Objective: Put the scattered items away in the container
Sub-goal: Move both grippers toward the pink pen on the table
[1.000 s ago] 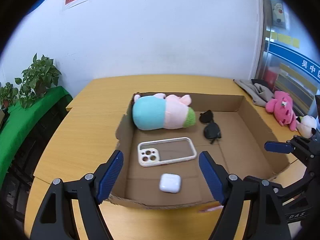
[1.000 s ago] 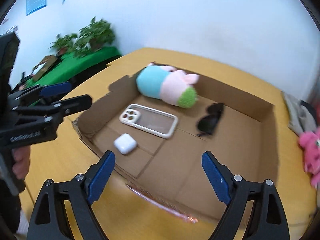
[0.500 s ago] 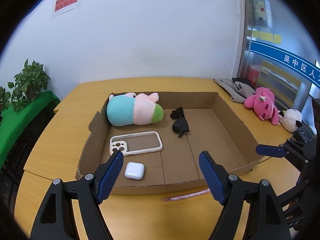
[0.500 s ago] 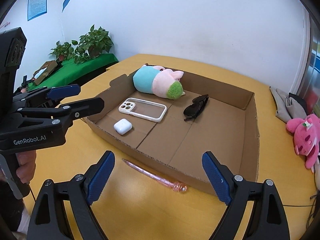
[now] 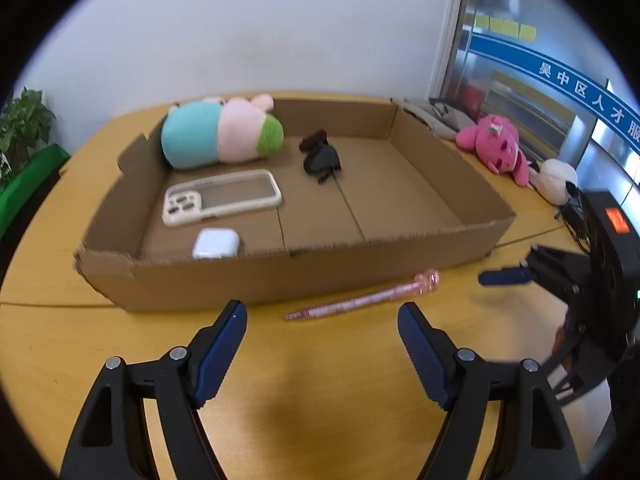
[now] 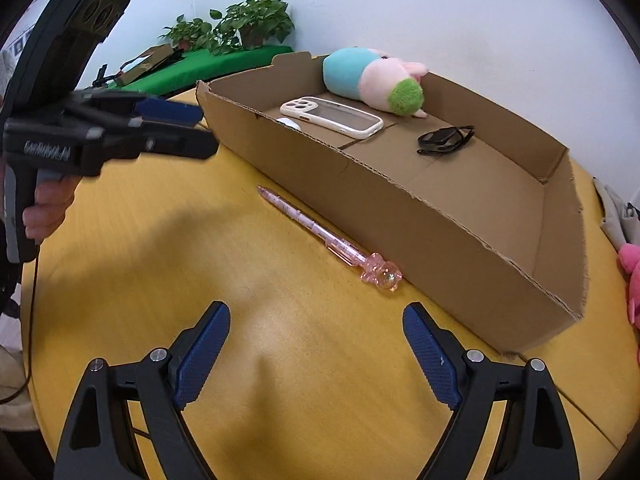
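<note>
My left gripper (image 6: 168, 128) body carries the marking "GenRobot.AI", blurred but legible; the blue wall band (image 5: 560, 76) behind the table shows white characters "吴中区人才服"; the orange label (image 5: 616, 220) on my right unit is unreadable.

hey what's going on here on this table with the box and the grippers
A person holds a two-finger gripper in each hand and is tidying items into the cardboard box. The plush toy, phone case, earbud case and sunglasses already lie inside. A pink pen lies on the table just outside the box's near wall. The left gripper and right gripper hover near it, jaws open and empty.
</note>
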Demonstrator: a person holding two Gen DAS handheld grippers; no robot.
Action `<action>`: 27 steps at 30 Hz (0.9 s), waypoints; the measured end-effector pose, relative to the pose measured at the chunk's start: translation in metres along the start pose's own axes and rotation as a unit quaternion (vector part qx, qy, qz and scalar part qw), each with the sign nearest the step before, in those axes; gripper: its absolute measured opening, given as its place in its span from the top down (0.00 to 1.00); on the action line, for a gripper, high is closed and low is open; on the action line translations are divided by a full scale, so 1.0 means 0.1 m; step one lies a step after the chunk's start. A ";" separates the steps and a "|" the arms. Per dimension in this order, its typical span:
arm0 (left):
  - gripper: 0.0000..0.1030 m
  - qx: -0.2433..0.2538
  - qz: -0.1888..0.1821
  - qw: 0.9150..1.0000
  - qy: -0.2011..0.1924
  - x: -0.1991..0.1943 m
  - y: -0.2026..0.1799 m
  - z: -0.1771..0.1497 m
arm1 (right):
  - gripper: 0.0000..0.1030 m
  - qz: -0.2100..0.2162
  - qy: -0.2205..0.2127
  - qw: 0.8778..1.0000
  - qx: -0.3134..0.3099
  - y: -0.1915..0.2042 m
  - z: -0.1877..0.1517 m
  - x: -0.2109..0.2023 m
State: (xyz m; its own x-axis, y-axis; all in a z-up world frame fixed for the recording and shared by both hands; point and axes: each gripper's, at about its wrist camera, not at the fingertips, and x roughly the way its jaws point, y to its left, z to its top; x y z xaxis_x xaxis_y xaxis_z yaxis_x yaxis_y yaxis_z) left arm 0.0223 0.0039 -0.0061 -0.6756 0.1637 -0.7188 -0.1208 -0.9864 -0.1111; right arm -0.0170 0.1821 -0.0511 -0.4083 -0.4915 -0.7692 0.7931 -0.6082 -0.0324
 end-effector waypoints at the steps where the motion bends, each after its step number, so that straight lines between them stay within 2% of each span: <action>1: 0.24 -0.001 0.000 1.000 0.004 0.03 0.00 -0.02 | 0.14 0.003 -0.003 1.000 -0.003 -0.03 0.03 0.04; 5: 0.24 -0.008 -0.006 1.000 0.017 0.11 0.04 -0.09 | 0.18 0.011 -0.007 0.999 -0.029 -0.09 0.18 0.18; 11: 0.24 -0.027 -0.018 0.999 0.027 0.18 0.13 -0.16 | 0.17 0.022 0.007 0.997 -0.074 -0.01 0.30 0.37; 18: 0.24 -0.035 -0.030 0.998 0.035 0.25 0.18 -0.20 | 0.18 0.043 0.048 0.997 -0.049 -0.07 0.17 0.57; 22: 0.24 -0.041 -0.038 0.998 0.042 0.29 0.21 -0.23 | 0.16 0.061 0.053 0.996 -0.028 -0.04 0.09 0.50; 25: 0.24 -0.050 -0.044 0.996 0.056 0.35 0.21 -0.24 | 0.20 0.052 0.063 0.996 -0.024 0.07 0.04 0.45; 27: 0.24 -0.062 -0.052 0.994 0.069 0.41 0.21 -0.25 | 0.31 0.030 0.069 0.997 -0.014 0.13 0.01 0.42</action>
State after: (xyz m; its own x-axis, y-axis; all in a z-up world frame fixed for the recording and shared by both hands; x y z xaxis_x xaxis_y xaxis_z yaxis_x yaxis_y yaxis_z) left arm 0.0101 -0.0107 -0.0548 -0.5563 0.2709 -0.7856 -0.0896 -0.9594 -0.2674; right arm -0.0242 0.1524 -0.0833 -0.2958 -0.4348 -0.8506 0.8270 -0.5622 -0.0003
